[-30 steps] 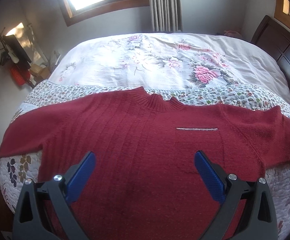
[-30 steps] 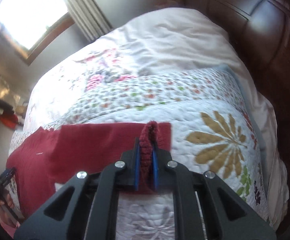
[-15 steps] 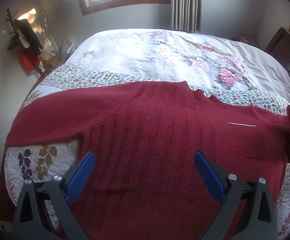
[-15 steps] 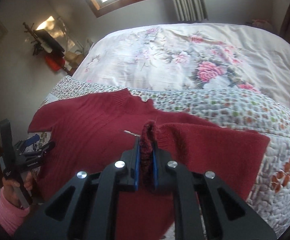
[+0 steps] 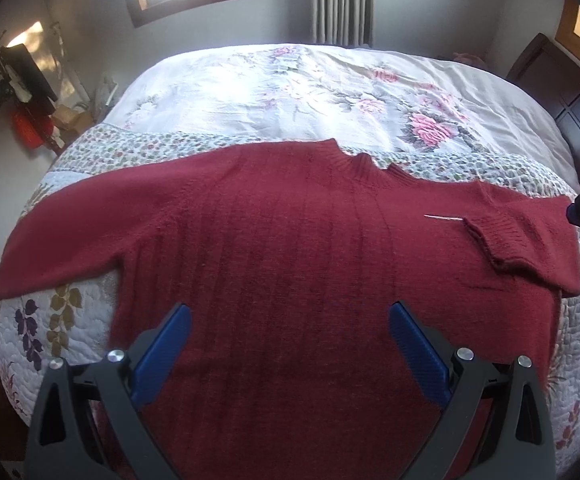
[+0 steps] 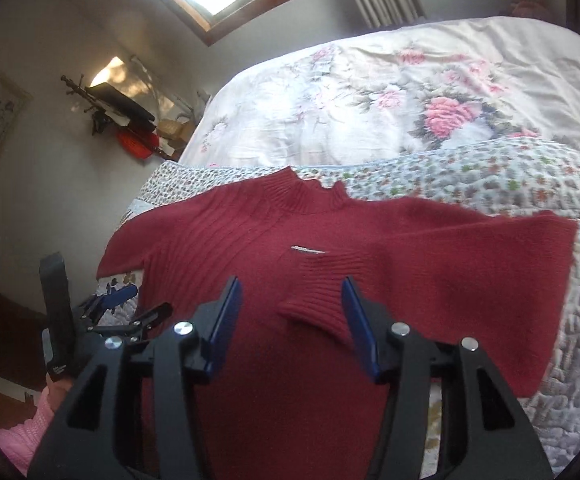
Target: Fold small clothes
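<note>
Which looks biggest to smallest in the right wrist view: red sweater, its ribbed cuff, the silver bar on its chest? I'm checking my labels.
1. red sweater, by far the largest.
2. ribbed cuff, though it lies nearest the camera, which enlarges it.
3. silver bar, a thin short line.

The sweater (image 5: 290,248) is deep red with vertical ribbing down its front and a thin silver-white bar (image 5: 444,218) on the chest. The quilt (image 5: 49,320) under it is white, with purple and olive leaf prints at the near left and a small multicoloured floral band along its far edge. The far bedspread (image 5: 330,92) is cream with pink roses. The fingers (image 6: 227,316) carry blue pads on black frames.
</note>
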Tool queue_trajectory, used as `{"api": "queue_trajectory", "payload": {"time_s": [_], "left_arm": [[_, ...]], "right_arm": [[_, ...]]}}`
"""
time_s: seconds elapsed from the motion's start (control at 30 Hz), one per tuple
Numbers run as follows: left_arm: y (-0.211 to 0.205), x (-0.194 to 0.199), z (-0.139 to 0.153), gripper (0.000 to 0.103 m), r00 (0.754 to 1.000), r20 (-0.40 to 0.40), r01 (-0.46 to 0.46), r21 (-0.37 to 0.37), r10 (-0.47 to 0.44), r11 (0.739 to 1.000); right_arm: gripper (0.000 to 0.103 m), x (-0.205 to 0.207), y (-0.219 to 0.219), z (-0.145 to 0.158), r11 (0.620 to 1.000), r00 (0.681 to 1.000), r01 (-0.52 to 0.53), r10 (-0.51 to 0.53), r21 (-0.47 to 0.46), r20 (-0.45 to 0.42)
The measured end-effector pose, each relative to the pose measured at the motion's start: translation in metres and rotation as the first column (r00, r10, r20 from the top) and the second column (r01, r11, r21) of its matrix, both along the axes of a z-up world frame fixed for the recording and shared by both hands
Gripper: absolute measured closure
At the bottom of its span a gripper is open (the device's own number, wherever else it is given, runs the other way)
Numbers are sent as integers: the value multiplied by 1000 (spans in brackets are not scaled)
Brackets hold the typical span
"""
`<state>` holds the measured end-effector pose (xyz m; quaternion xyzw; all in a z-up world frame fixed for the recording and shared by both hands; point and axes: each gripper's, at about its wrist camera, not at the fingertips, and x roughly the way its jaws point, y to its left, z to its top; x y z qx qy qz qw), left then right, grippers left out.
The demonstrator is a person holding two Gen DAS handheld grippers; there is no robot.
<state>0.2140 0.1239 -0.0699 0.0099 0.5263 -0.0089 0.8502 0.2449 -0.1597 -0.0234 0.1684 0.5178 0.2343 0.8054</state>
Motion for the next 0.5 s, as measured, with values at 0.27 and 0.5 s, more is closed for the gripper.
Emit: {"api": "queue_trajectory", "payload": {"time_s": [0.27,0.5], "left_arm": [[-110,36,-27,4,976,-143,129,-212,-162,969],[-160,73,-50,9,976,-186,80,-185,-115,979]], "right_arm": [[48,-64,-101,-29,981,984,170,-175,-89,-45],[44,-119,-153,-45,960,959,273,-276,-57,-58]]}}
